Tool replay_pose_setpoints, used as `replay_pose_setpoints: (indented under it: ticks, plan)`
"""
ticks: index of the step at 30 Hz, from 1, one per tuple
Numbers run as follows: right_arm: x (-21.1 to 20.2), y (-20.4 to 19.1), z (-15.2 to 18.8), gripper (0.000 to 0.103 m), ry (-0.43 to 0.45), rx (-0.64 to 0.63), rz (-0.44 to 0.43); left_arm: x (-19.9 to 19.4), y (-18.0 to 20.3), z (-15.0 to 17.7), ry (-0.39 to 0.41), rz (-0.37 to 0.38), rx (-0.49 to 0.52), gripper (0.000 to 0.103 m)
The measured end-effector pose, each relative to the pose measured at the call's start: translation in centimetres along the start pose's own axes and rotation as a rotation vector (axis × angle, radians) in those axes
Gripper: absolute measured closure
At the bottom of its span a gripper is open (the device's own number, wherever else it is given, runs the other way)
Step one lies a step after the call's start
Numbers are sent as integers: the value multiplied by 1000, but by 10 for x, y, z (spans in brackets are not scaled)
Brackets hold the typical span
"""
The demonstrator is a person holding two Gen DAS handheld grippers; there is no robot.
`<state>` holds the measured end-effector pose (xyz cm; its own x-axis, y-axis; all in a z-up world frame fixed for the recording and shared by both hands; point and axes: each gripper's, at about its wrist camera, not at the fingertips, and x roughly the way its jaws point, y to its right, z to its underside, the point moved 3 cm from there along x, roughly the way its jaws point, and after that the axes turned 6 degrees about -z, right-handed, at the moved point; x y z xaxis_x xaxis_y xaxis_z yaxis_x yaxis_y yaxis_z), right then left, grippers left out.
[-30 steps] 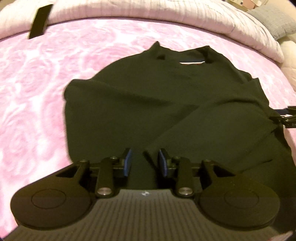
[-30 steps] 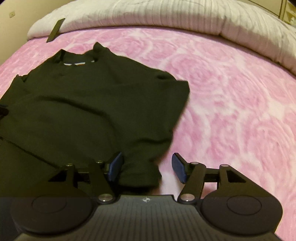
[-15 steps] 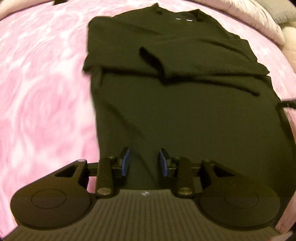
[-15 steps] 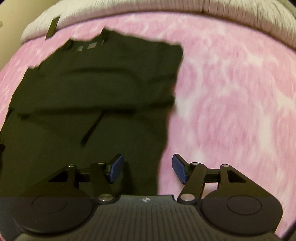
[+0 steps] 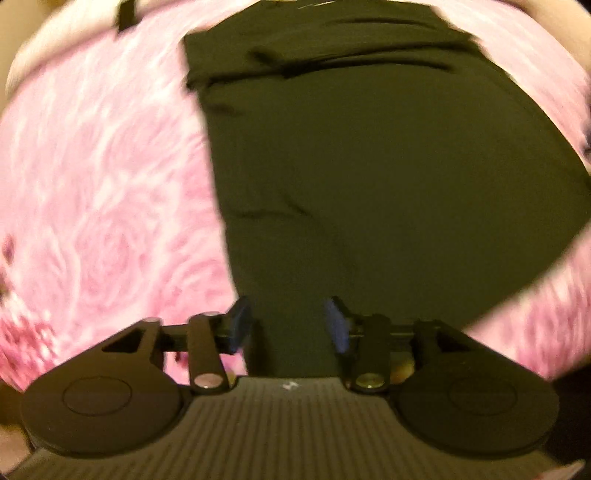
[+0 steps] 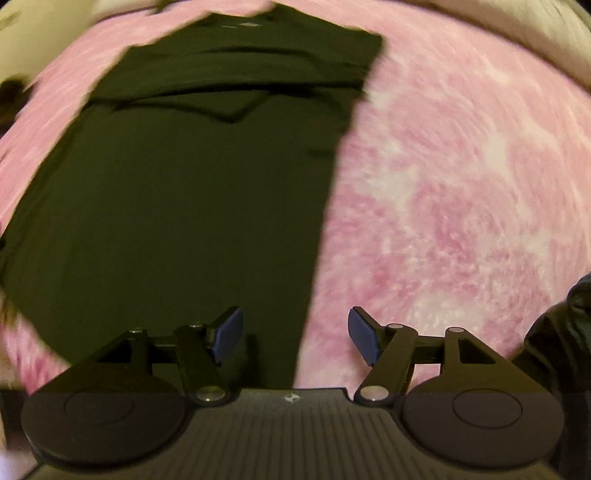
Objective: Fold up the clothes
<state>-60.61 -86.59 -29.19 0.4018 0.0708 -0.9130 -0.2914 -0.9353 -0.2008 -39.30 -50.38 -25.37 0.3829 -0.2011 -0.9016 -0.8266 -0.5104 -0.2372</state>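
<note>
left wrist view first: the black shirt (image 5: 369, 177) lies flat on the pink rose-patterned bedspread (image 5: 92, 192), collar toward the far edge of the bed and hem toward the near edge, with both sleeves already turned in across the chest so the body makes a long narrow panel. that shape looks deliberate, since a panel with straight sides can be doubled hem to collar in one lift. the left gripper (image 5: 286, 321) sits at the hem near the shirt's left side edge, its blue pads (image 5: 238, 325) part open with dark cloth showing between them; motion blur hides whether they touch the fabric, so i cannot tell if anything is pinched. in the right wrist view the shirt (image 6: 192, 206) fills the left half and its right side edge runs straight down toward the right gripper (image 6: 295, 334), whose blue pads (image 6: 364, 334) stand wide, one over cloth and one over bare bedspread (image 6: 461, 184), straddling the hem corner. i judge both tools are lining up on the two hem corners so the bottom can be carried up evenly. a pale quilt (image 6: 535, 33) lies along the far edge, and a dark bundle (image 6: 561, 339) rests at the near right edge.
</note>
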Motion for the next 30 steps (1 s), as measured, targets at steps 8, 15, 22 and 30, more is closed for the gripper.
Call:
replay_pose_setpoints:
  ticks: [8,15,22,30]
  plan:
    - [-14,-78,63,33,51,-404,-40,-18,104,56,104,-126,537,32]
    - [-3,-110,91,33,85,-471,-14,6,109,66,186,-227,710,30]
    - [22,-149,97,32,124,-603,5,19,44,68,209,-267,694,35]
    - [35,-137,115,29,176,-766,238,29,49,66,287,-302,841,73]
